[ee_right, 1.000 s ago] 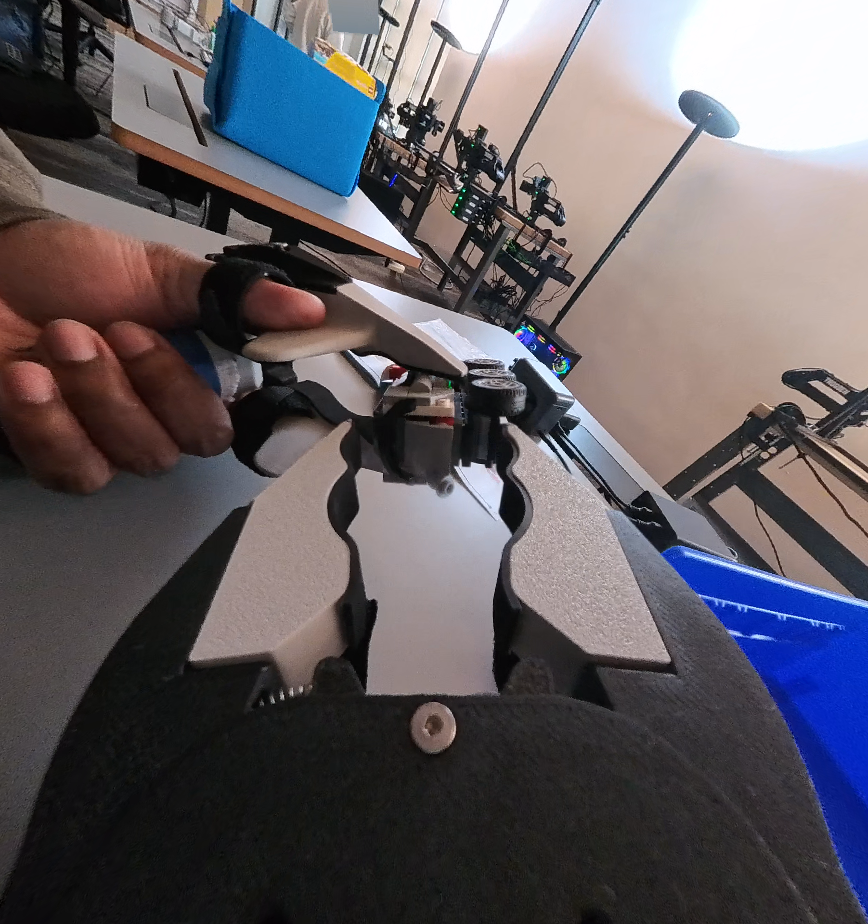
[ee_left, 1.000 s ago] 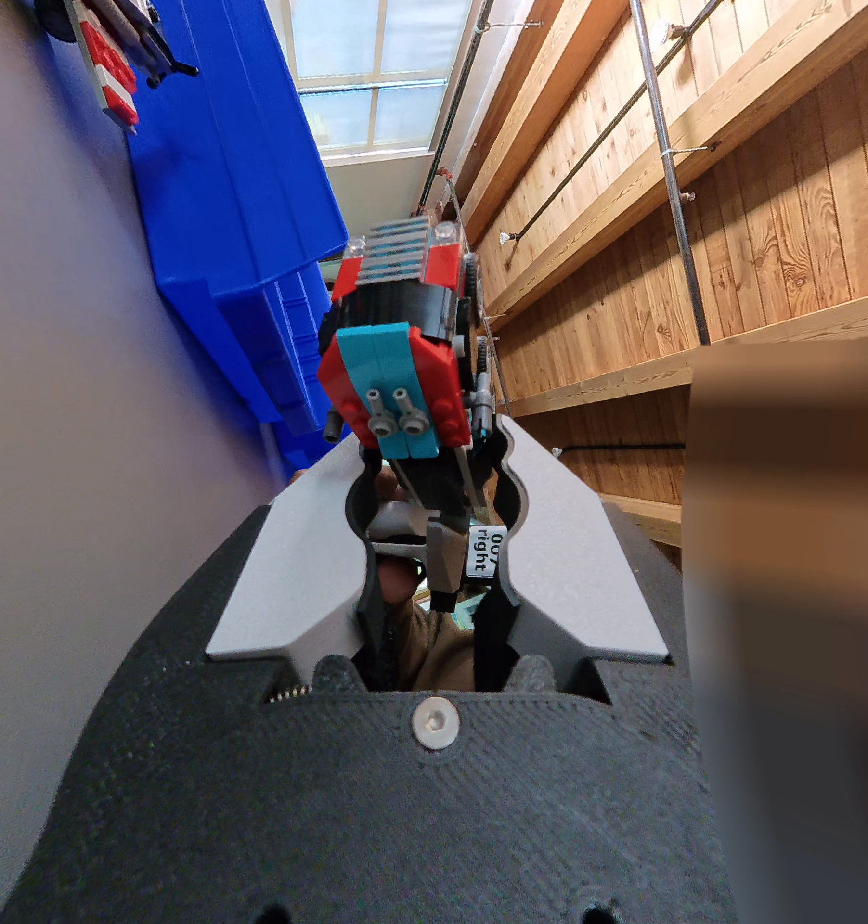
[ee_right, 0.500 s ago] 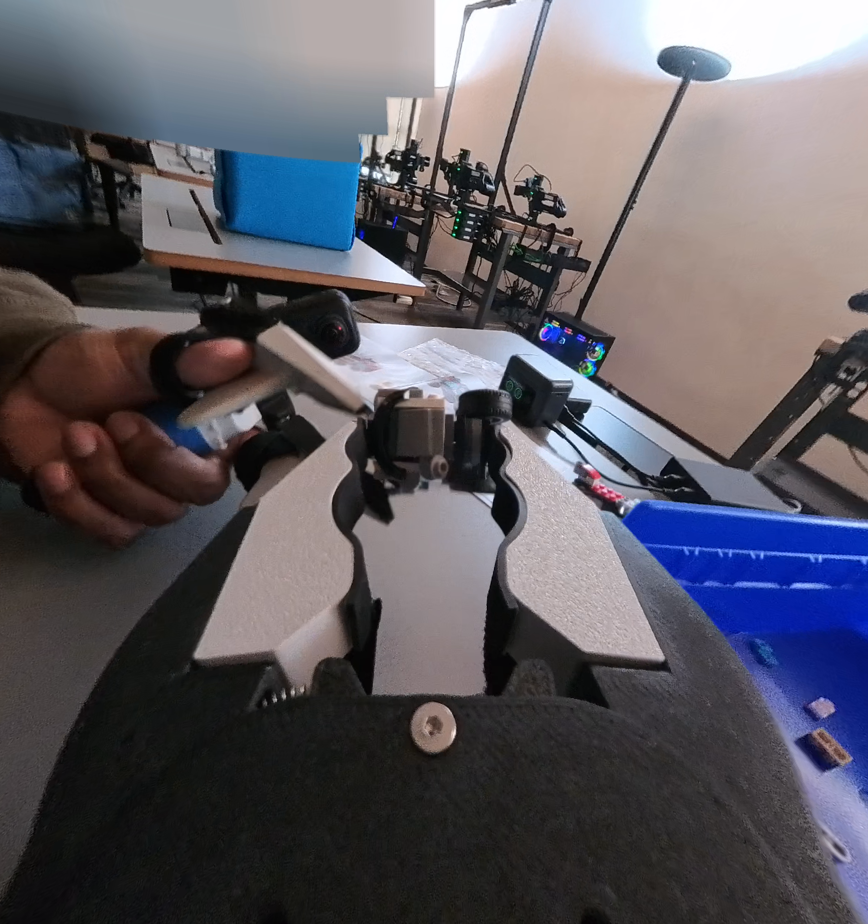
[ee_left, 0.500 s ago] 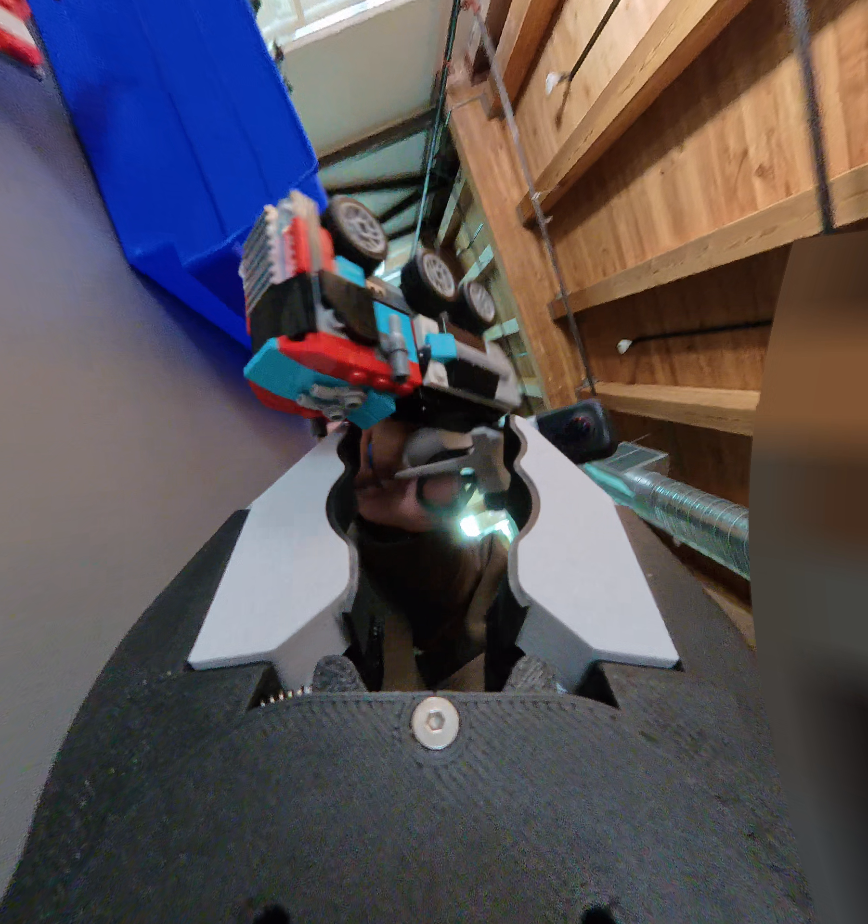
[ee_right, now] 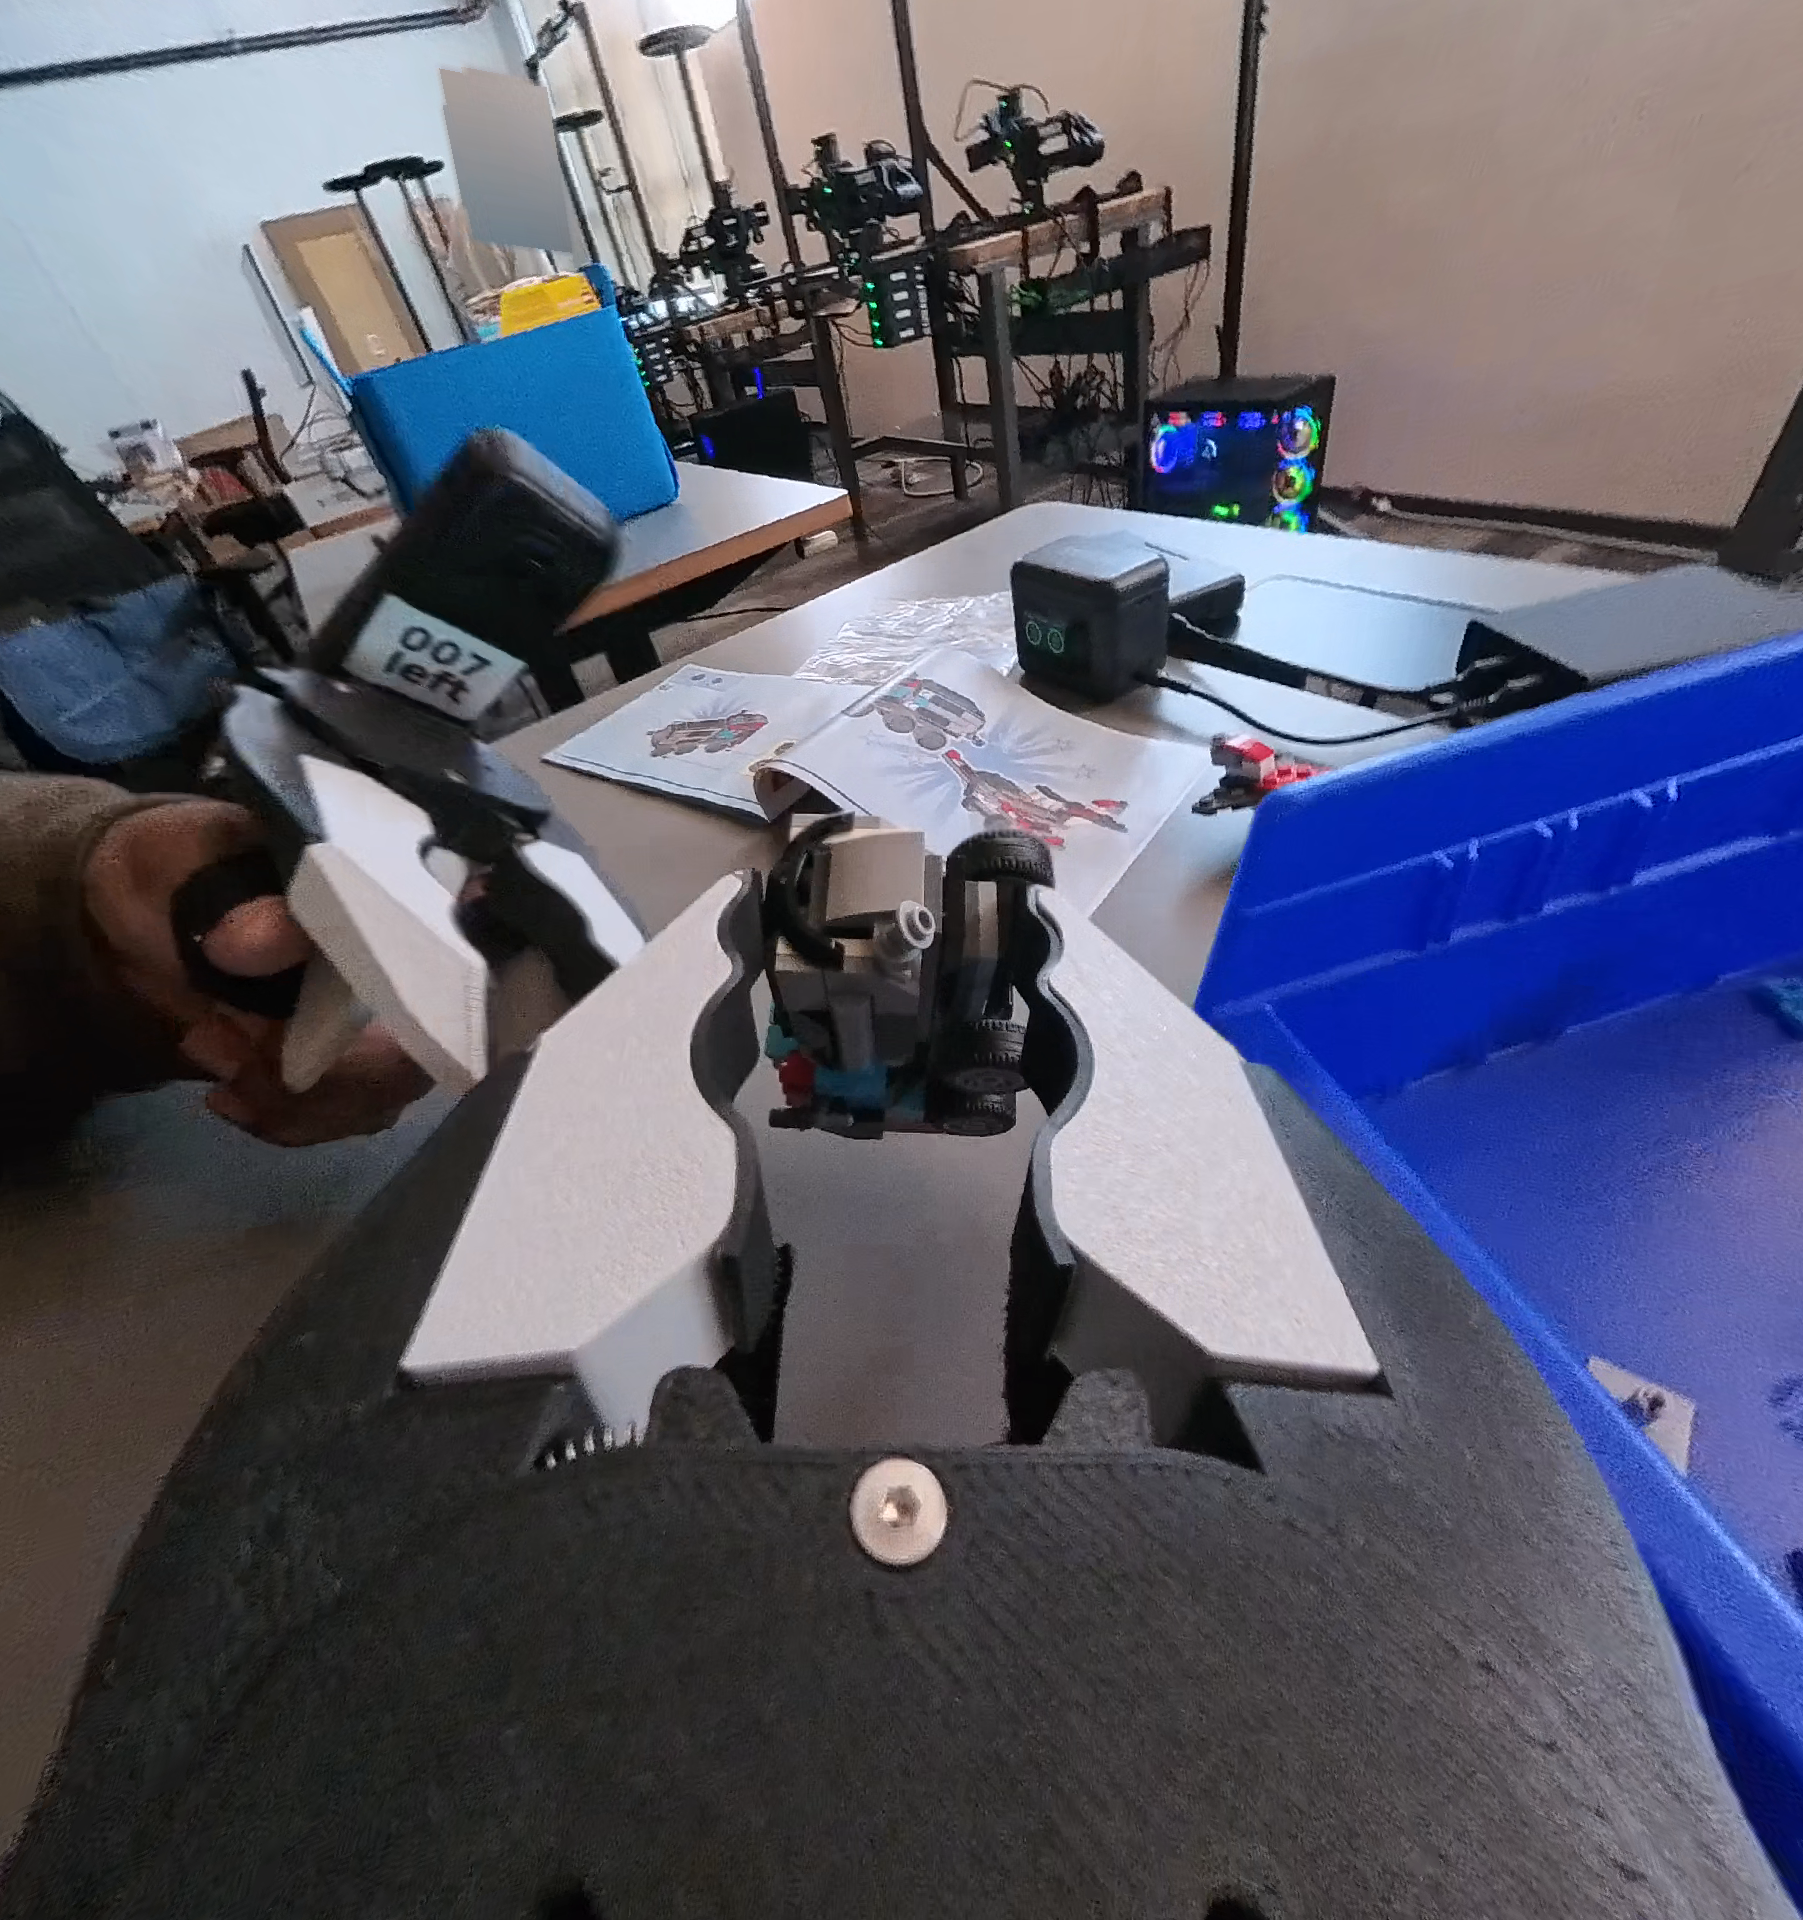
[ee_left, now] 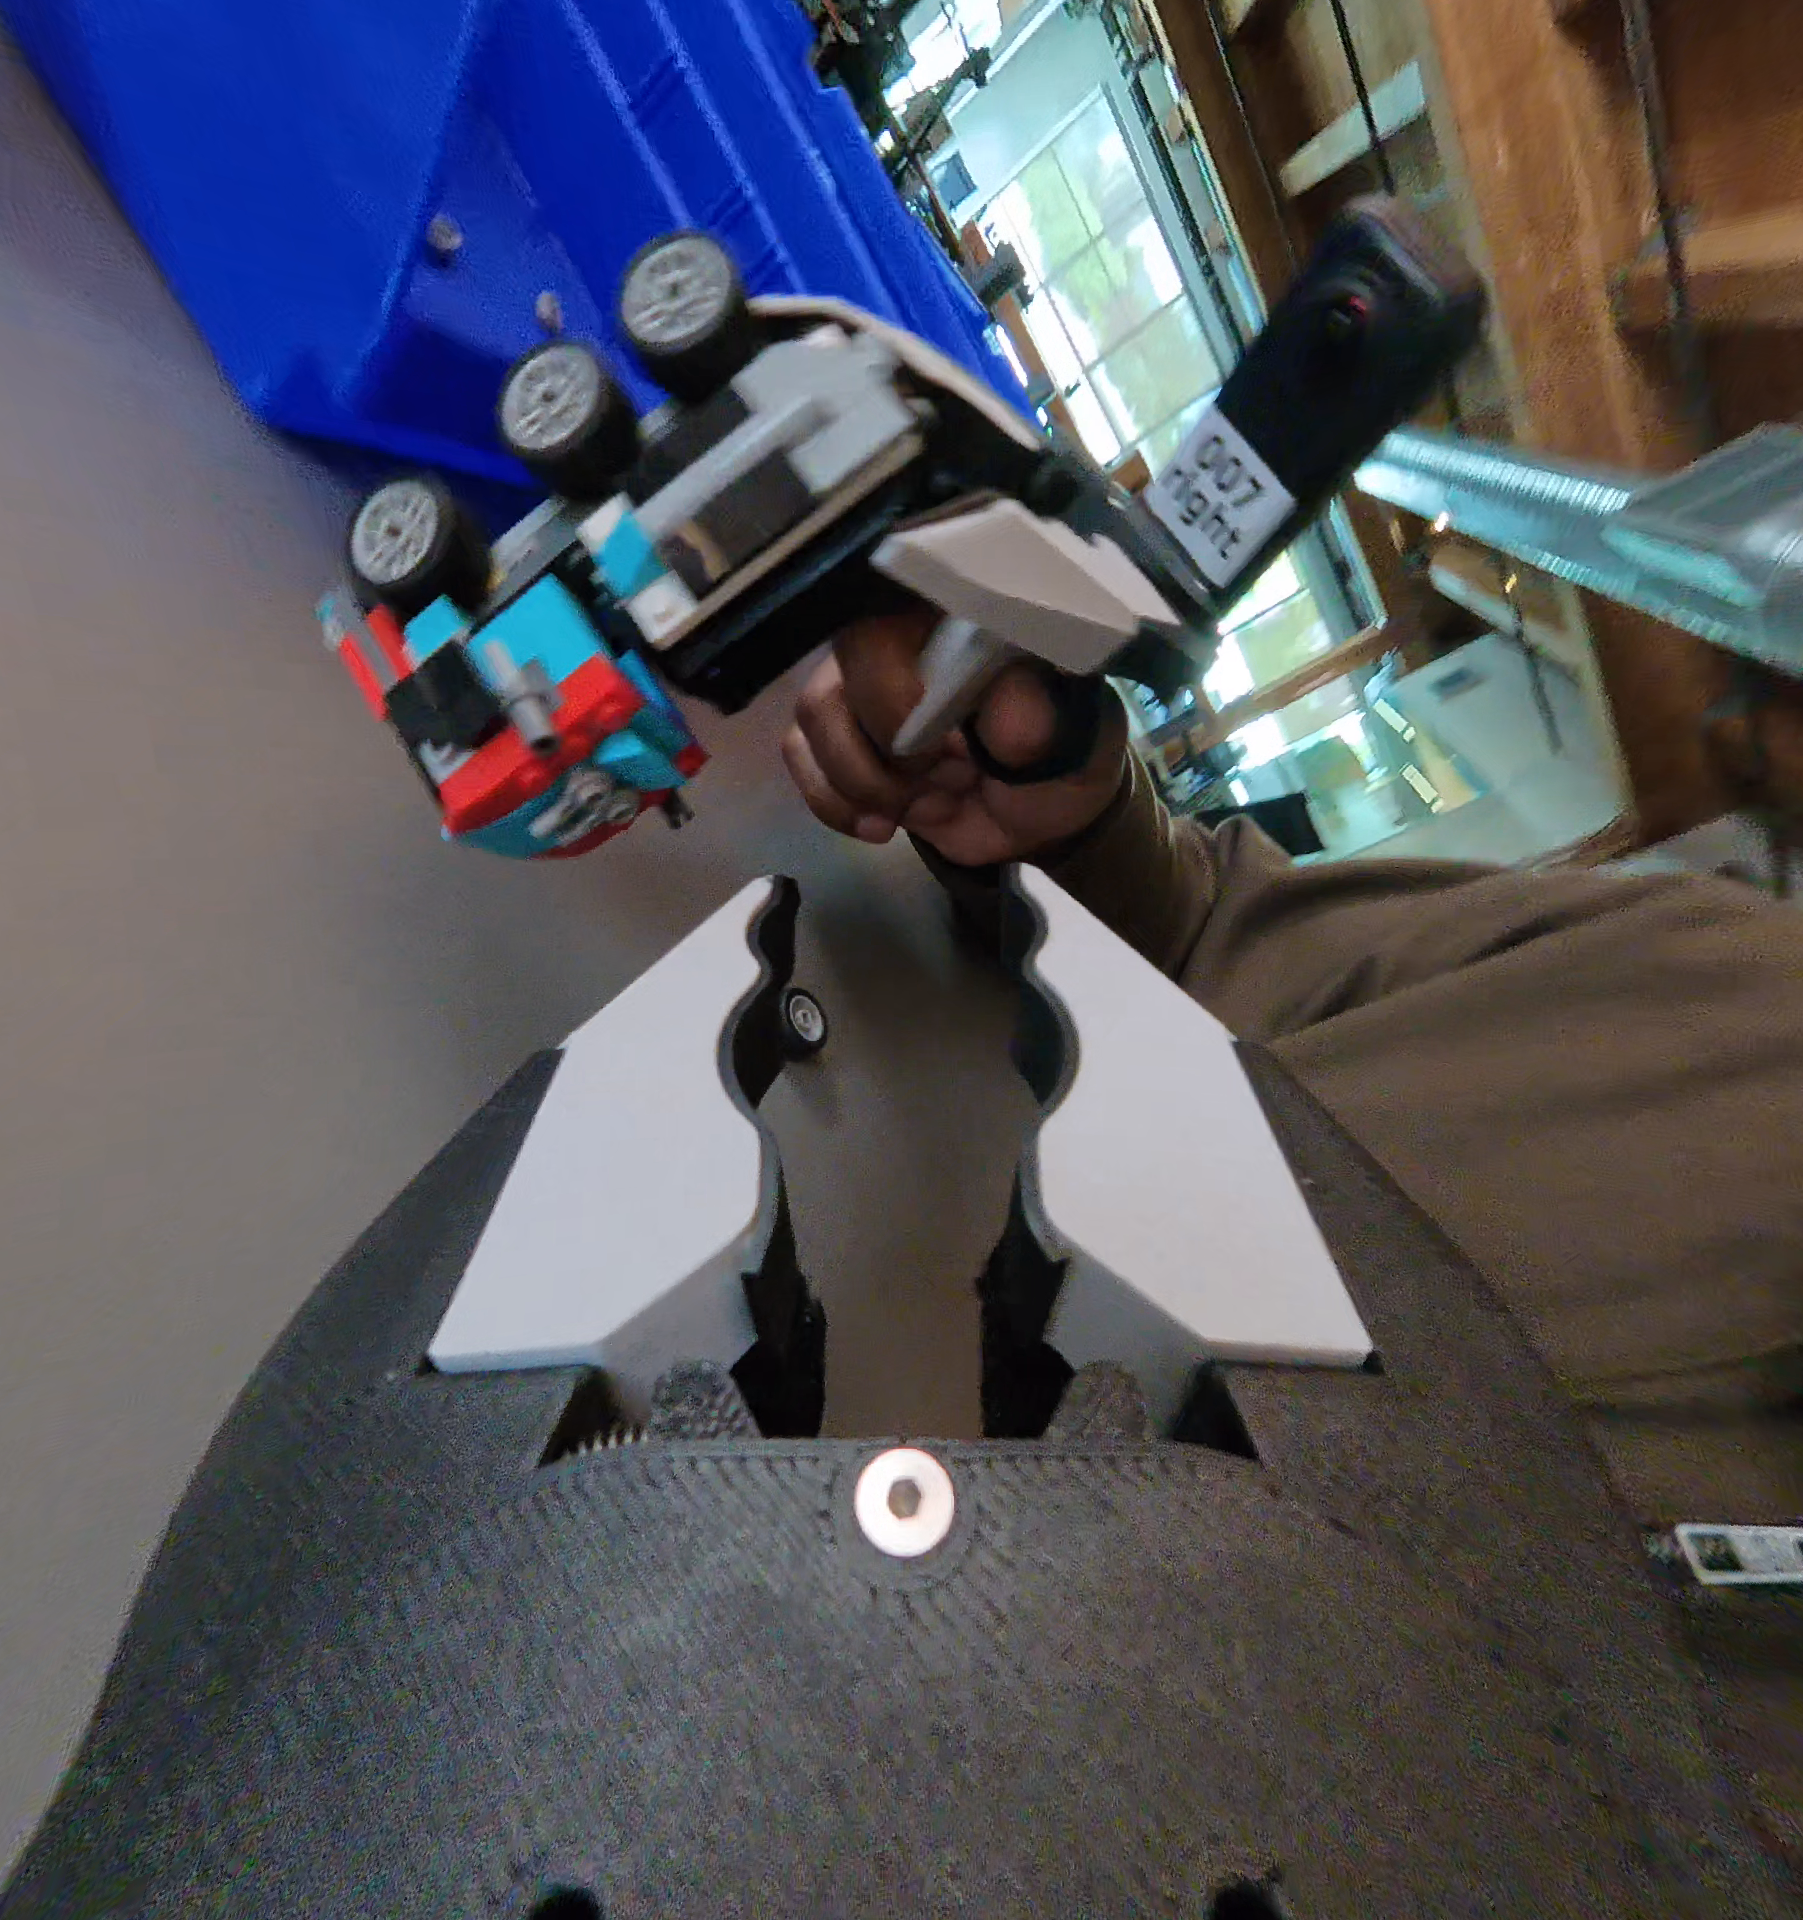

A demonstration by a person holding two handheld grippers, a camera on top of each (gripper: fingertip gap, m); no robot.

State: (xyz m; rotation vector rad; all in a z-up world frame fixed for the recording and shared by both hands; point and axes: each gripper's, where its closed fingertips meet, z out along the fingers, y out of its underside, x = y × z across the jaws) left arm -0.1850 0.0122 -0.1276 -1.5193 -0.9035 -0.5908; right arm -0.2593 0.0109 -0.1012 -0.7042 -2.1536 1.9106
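Two tongs: the right tongs (ee_right: 892, 935) clamp a toy brick truck (ee_right: 892, 987) by its sides, long axis pointing straight out from them, while the left tongs (ee_left: 892, 904), parted around nothing, hover just beside its red-and-teal front.

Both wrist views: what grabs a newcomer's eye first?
The brick-built toy truck, red, teal and grey with three wheels showing, clamped at its grey rear end in the right tool above the grey table. Next the big blue bin on the right, then the open instruction booklet lying flat behind the truck. The left tool stands open, with a tiny loose wheel by its left finger.
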